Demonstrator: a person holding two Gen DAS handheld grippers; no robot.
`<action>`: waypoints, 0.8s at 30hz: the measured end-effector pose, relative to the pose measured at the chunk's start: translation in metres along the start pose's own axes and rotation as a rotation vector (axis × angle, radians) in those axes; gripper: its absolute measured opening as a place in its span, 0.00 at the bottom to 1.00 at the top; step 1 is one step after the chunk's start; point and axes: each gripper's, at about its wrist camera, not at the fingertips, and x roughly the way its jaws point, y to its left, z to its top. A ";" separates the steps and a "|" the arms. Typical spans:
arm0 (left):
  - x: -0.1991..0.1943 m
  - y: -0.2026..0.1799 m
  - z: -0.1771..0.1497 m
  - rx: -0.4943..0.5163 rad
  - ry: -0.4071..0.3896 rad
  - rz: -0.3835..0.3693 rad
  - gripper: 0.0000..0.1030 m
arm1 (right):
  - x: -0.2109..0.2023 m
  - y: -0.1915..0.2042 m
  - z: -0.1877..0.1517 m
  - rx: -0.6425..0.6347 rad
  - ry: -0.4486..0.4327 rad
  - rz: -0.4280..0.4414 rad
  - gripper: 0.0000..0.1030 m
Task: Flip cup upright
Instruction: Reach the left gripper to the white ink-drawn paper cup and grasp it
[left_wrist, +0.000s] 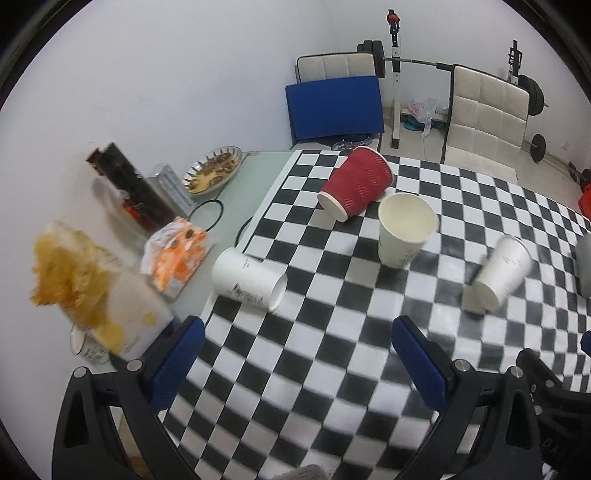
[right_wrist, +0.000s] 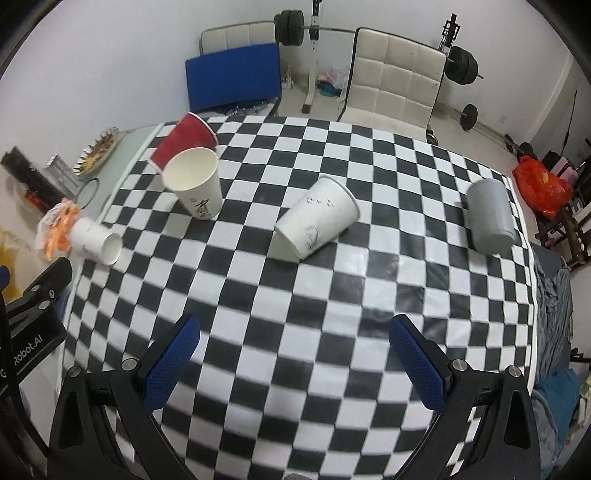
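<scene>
Several paper cups are on the checkered tablecloth (right_wrist: 332, 302). A cream cup (left_wrist: 404, 229) (right_wrist: 195, 182) stands upright. A red ribbed cup (left_wrist: 356, 182) (right_wrist: 184, 142) lies on its side behind it. A white cup (left_wrist: 249, 278) (right_wrist: 96, 242) lies on its side at the cloth's left edge. Another white cup (left_wrist: 502, 273) (right_wrist: 316, 219) lies on its side mid-table. A grey cup (right_wrist: 489, 216) lies at the right. My left gripper (left_wrist: 295, 354) is open and empty above the cloth near the table's front. My right gripper (right_wrist: 295, 354) is open and empty, in front of the mid-table white cup.
Left of the cloth are an orange snack packet (left_wrist: 177, 251), a plate of food (left_wrist: 214, 170), a dark box (left_wrist: 129, 184) and a bag of chips (left_wrist: 92, 291). Chairs (right_wrist: 391, 77) and a barbell rack (right_wrist: 314, 55) stand behind the table.
</scene>
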 end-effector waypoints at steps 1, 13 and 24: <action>0.008 -0.002 0.003 0.000 0.003 -0.005 1.00 | 0.006 0.002 0.007 0.002 0.003 -0.003 1.00; 0.102 -0.024 0.032 0.014 -0.012 -0.148 1.00 | 0.075 0.006 0.075 0.009 0.026 -0.066 0.96; 0.135 -0.058 0.041 0.138 -0.159 -0.336 1.00 | 0.113 -0.004 0.087 -0.026 0.086 -0.131 0.96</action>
